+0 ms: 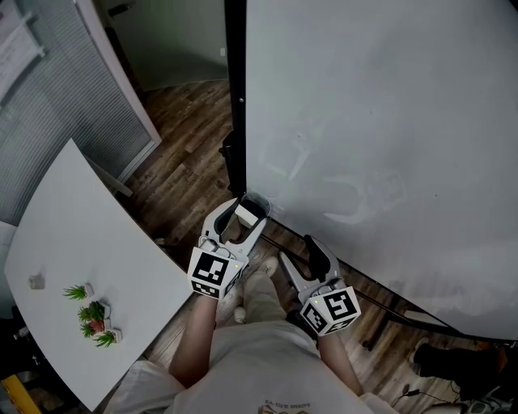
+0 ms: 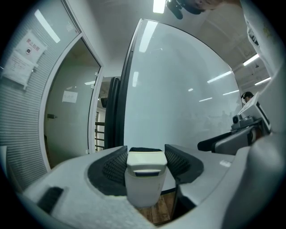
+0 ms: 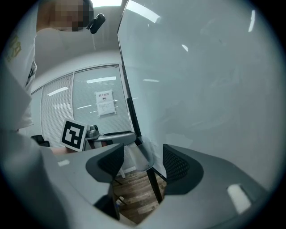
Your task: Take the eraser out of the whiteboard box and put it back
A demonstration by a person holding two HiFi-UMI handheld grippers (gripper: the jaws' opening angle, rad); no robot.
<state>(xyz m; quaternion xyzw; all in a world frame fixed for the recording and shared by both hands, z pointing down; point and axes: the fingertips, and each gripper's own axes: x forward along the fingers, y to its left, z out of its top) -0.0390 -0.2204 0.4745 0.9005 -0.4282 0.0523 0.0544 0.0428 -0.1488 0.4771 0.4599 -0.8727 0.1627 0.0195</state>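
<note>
Dim, cool light; ceiling lamps point(image 2: 158, 5) glare; edges bent, perhaps soft.

No legible writing in any view.
A paper notice point(image 2: 27, 56) hung at ten o'clock in the left gripper view, and a posted sheet point(image 3: 105, 103) at eleven o'clock in the right gripper view; the print on both was too small to read.

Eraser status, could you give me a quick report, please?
Left gripper shut on eraser. Right gripper open, empty. Clear box at whiteboard corner, unobstructed.

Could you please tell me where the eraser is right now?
In the head view, the eraser is clamped in the left gripper, at centre, beside the lower left corner of the whiteboard.
</note>
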